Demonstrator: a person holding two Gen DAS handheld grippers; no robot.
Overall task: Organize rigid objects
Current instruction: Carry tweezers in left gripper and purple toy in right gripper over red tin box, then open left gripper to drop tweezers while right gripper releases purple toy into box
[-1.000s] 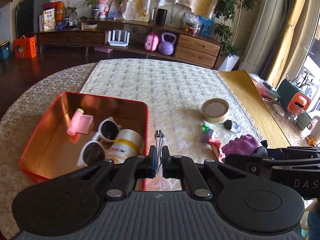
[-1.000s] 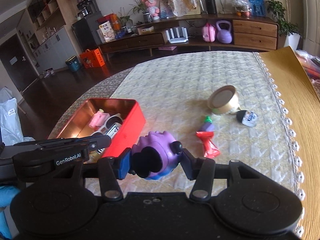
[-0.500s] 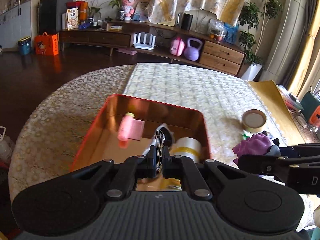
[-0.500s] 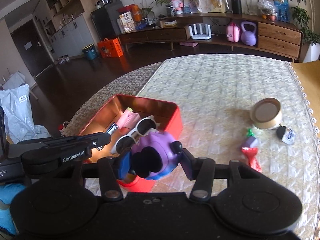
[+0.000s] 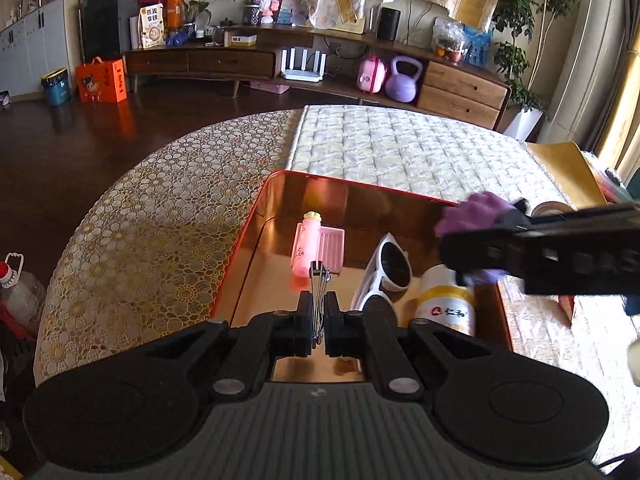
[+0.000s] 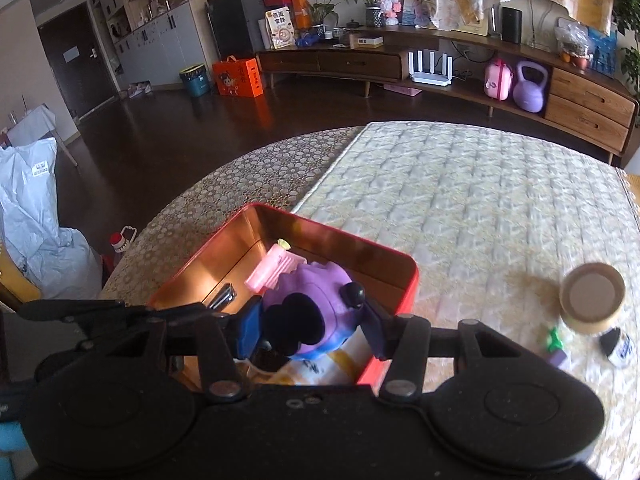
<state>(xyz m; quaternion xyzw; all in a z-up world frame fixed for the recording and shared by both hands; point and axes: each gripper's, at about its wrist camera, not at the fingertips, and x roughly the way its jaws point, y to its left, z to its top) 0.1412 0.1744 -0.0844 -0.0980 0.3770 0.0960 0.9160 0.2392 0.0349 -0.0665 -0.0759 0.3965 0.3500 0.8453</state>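
Note:
A red tin (image 5: 360, 182) with a coppery inside holds a pink bottle (image 5: 307, 246), white sunglasses (image 5: 390, 268) and a white and yellow jar (image 5: 446, 306). My left gripper (image 5: 318, 314) hangs over the tin's near part, shut on a thin silver nail clipper (image 5: 318, 280). In the right wrist view the red tin (image 6: 340, 236) lies under my right gripper (image 6: 312, 330), which is shut on a purple toy (image 6: 316, 292) above the tin's right half. The same purple toy (image 5: 480, 208) shows at the right of the left wrist view.
A tape roll (image 6: 592, 300), a small black and white bottle (image 6: 618, 346) and a green and purple sweet (image 6: 556, 348) lie on the quilted cloth right of the tin. The round table's edge curves off to the left, with a plastic bottle (image 5: 16, 288) on the floor beyond it.
Both grippers have moved left from beside the tin to over it, each keeping its hold. The purple toy now hangs above the tin's right side.

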